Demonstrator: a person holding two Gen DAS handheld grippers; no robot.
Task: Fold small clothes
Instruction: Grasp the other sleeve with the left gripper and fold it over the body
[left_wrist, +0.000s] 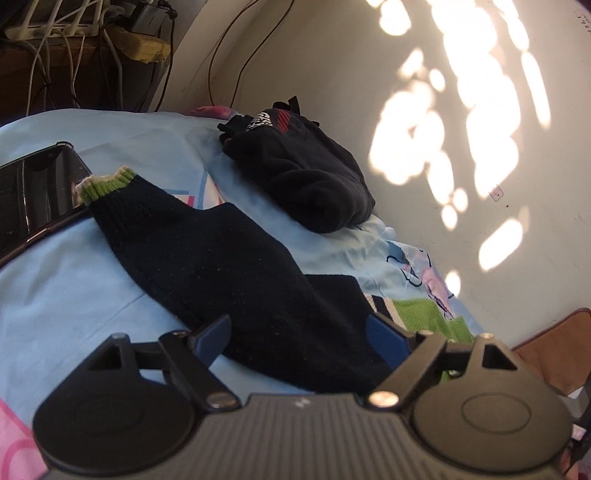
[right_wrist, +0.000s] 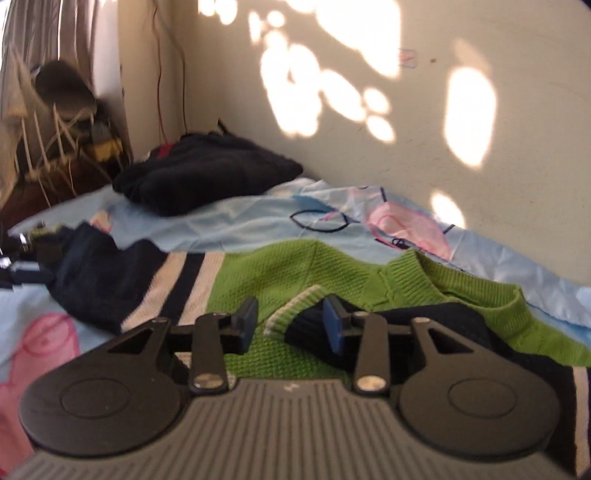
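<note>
Nearest in the left wrist view, the left hand-held gripper (left_wrist: 301, 334) stands wide open over the bed, its two blue-padded fingers (left_wrist: 214, 336) spread to either side of a dark navy sleeve (left_wrist: 192, 236) without pressing on it. The sleeve belongs to a small knitted sweater (right_wrist: 295, 273) – green across the chest, with white and navy stripes lower down – which lies spread flat on the light blue printed bedsheet (left_wrist: 55, 288). From the open fingers the sleeve runs away up and to the left, ending in a green and white cuff (left_wrist: 107, 184) that lies just beside the edge of a glossy black case (left_wrist: 33, 188).

In the right wrist view, the right hand-held gripper (right_wrist: 290, 323) is partly open and holds nothing. The other sleeve, folded across the green chest, ends in a green and white cuff (right_wrist: 295, 308) that lies between the fingers – the pads do not close on it. The ribbed green collar (right_wrist: 424, 275) lies just beyond, to the right. The picture is somewhat blurred.

Farther back on the bed, near the wall, sits a heap of dark clothing (left_wrist: 306, 173) with a red and white print. Behind it the cream wall (left_wrist: 332, 55) is dappled with patches of sunlight, and in the far corner cables (left_wrist: 66, 48) hang from a cluttered wooden stand.
</note>
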